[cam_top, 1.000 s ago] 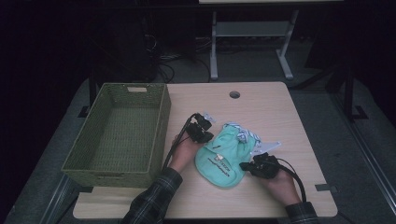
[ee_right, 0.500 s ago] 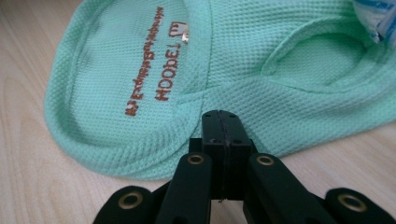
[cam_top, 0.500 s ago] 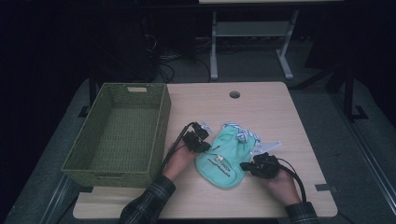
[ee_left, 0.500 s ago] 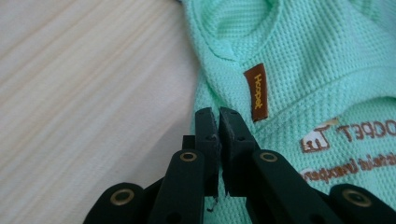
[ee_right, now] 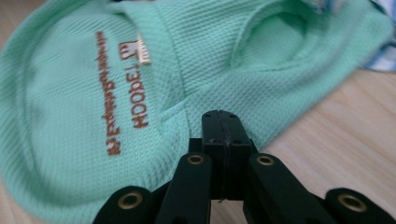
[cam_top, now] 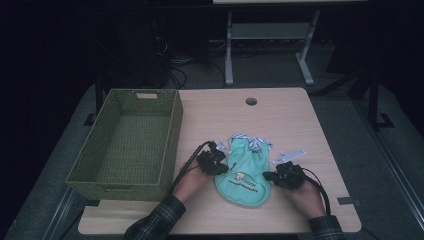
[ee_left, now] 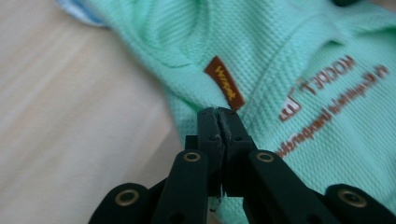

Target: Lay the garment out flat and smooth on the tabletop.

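Your left claw [cam_top: 220,161] and right claw [cam_top: 270,176] are both pressed together, each pinching an opposite edge of the mint garment [cam_top: 246,172] beside the green basket [cam_top: 170,145].

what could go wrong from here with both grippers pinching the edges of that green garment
The left gripper and right gripper each seem shut on only a thin fold at the mint green garment's edge, so the fabric may slip out when lifted. It may sag between the two grips and unfold. On the way to the green basket it could catch on the near wall.
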`<state>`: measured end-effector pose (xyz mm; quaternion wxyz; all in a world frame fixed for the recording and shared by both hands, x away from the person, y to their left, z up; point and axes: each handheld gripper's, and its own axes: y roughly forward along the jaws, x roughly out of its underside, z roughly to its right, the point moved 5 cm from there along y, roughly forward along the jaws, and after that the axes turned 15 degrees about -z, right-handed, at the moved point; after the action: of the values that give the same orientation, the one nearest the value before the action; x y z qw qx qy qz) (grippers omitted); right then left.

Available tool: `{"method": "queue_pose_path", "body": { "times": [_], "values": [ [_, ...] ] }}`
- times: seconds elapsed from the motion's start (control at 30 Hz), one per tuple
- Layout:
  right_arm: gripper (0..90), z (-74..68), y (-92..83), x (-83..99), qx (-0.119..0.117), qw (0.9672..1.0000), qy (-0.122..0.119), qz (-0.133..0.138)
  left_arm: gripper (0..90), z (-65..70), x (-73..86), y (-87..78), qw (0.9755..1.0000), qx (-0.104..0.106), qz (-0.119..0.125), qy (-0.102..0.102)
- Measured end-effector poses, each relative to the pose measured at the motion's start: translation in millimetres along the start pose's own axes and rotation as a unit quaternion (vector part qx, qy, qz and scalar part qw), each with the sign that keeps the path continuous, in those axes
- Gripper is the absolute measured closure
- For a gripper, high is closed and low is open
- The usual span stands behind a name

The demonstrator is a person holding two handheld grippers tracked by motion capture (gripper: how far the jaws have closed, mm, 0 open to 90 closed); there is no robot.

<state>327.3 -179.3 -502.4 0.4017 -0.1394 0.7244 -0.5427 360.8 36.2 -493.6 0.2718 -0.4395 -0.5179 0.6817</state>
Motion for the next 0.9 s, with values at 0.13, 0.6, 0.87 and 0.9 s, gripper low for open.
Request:
{"method": "queue_pose_path", "body": {
  "times": [0.13, 0.6, 0.87, 0.9],
  "values": [
    [89.5, 4.9, -1.5, 1.9, 0.004, 1.0000, 0.007, 0.000, 89.3, 7.8, 3.1, -0.1, 0.9999, 0.010, 0.002, 0.007],
    [89.6, 24.1, -5.9, 8.0, 0.021, 0.9994, 0.028, 0.002, 89.4, 49.4, -1.8, 6.3, 0.9977, 0.055, 0.009, 0.038],
    [89.5, 24.5, -6.4, 8.1, 0.025, 0.9993, 0.027, 0.002, 80.4, 20.5, -9.1, -14.6, 0.9988, 0.026, 0.041, 0.000],
    [89.4, 24.1, -7.6, 8.1, 0.028, 0.9993, 0.025, 0.003, 78.6, 15.3, -10.7, -16.7, 0.9987, 0.023, 0.045, -0.012]
  ]
}}
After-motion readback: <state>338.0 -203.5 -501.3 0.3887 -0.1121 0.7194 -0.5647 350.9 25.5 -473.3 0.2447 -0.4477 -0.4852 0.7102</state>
